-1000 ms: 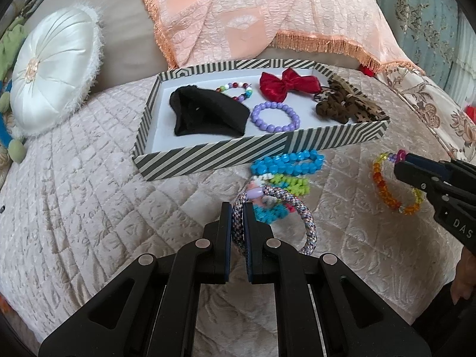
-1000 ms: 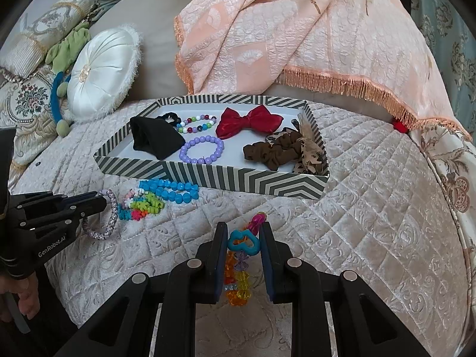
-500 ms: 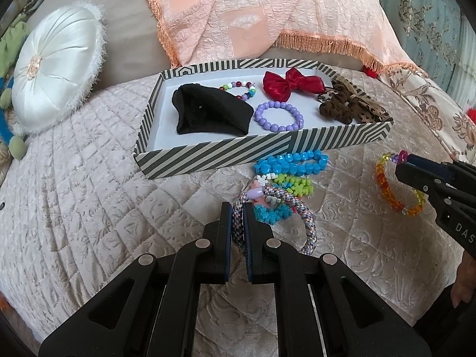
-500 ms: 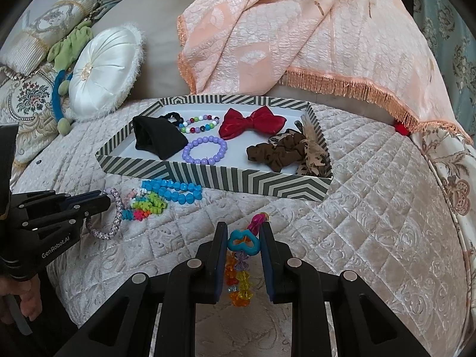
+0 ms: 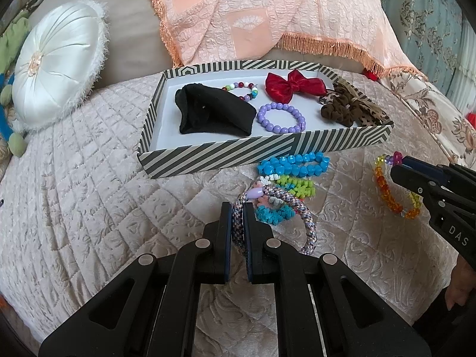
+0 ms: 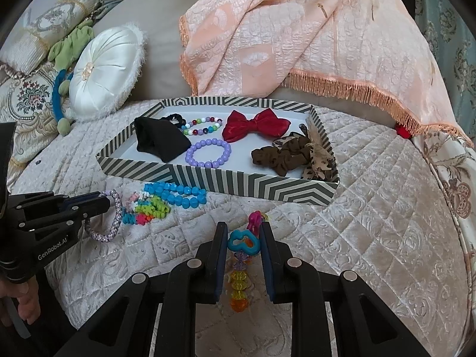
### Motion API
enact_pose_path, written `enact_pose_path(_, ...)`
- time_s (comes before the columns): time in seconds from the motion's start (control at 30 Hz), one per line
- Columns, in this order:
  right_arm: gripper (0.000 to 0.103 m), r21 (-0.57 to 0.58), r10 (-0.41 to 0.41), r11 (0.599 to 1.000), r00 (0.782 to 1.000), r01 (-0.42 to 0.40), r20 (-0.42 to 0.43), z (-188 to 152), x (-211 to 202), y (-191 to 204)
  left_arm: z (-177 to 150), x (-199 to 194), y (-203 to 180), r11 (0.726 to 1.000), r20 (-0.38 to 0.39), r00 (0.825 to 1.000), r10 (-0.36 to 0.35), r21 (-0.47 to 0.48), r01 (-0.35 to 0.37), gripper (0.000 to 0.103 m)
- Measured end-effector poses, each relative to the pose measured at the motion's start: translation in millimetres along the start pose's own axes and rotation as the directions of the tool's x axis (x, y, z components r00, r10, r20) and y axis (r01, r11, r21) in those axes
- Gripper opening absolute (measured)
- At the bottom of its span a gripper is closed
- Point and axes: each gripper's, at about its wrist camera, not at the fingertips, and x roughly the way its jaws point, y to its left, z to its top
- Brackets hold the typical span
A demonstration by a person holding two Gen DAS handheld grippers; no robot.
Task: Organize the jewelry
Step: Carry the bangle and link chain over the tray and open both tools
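A braided bracelet (image 5: 308, 223) of mixed lilac, grey and pink cord, with a pale purple bead, is pinched between the pads of the left hand-held gripper (image 5: 237, 212), its loop hanging to the right over the quilted bedspread (image 5: 89, 196). The right hand-held gripper (image 6: 241, 232) is clenched on a beaded bracelet (image 6: 239, 290) of clear orange, yellow and purple beads, its jaws pressing a blue heart charm (image 6: 244, 242) with a pink charm just above it.

Just beyond the left gripper lie a blue bead bracelet (image 5: 294, 163) and a bunch of green, white and teal bands (image 5: 293, 186), close against the near wall of the striped tray (image 5: 220, 156). Inside the tray: a black cloth (image 5: 214, 111) at the left, a multicoloured bead bracelet (image 5: 248, 89) behind it, a purple bead bracelet (image 5: 281, 117) mid-tray, a red bow (image 5: 293, 86) at the back, and brown scrunchies (image 5: 345, 108) in the right corner.

The tray's white floor shows bare at the front left corner and between the purple bracelet and the scrunchies. The bedspread lies open to the left of the tray and to its right. A white round cushion (image 5: 58, 68) sits at the far left and a peach fringed blanket (image 5: 267, 15) hangs behind the tray.
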Motion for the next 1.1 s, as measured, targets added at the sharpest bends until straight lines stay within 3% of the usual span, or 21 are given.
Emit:
enact_pose_path(0.43, 0.02, 0.016, 0.004, 1.0, 1.0, -0.005, 0.022, 4, -6, -6, 4, -3, 2, 1.0, 0.011, 1.0, -0.012, -0.011, 0.012, 0.006)
enact_pose_path(0.67, 0.02, 0.068, 0.051, 0.996, 0.989, -0.061, 0.14, 54, -32, -21, 56, -20, 28, 0.993, 0.09, 0.993, -0.072, -0.09, 0.08, 0.006)
enact_pose_path(0.77, 0.02, 0.065, 0.064, 0.995, 0.981, -0.077, 0.18, 83, -32, -22, 86, -5, 30, 0.993, 0.109, 0.991, -0.074, -0.089, 0.084, 0.006)
enact_pose_path(0.9, 0.02, 0.069, 0.084, 0.993, 0.976, -0.1, 0.201, 111, -8, -23, 119, 36, 31, 0.989, 0.081, 0.993, -0.091, -0.111, 0.099, 0.006)
enact_pose_path(1.1, 0.02, 0.114, 0.146, 0.981, 0.983, -0.159, 0.111, 122, 56, -18, 141, 92, 37, 0.984, 0.033, 0.997, -0.063, -0.166, 0.067, 0.006)
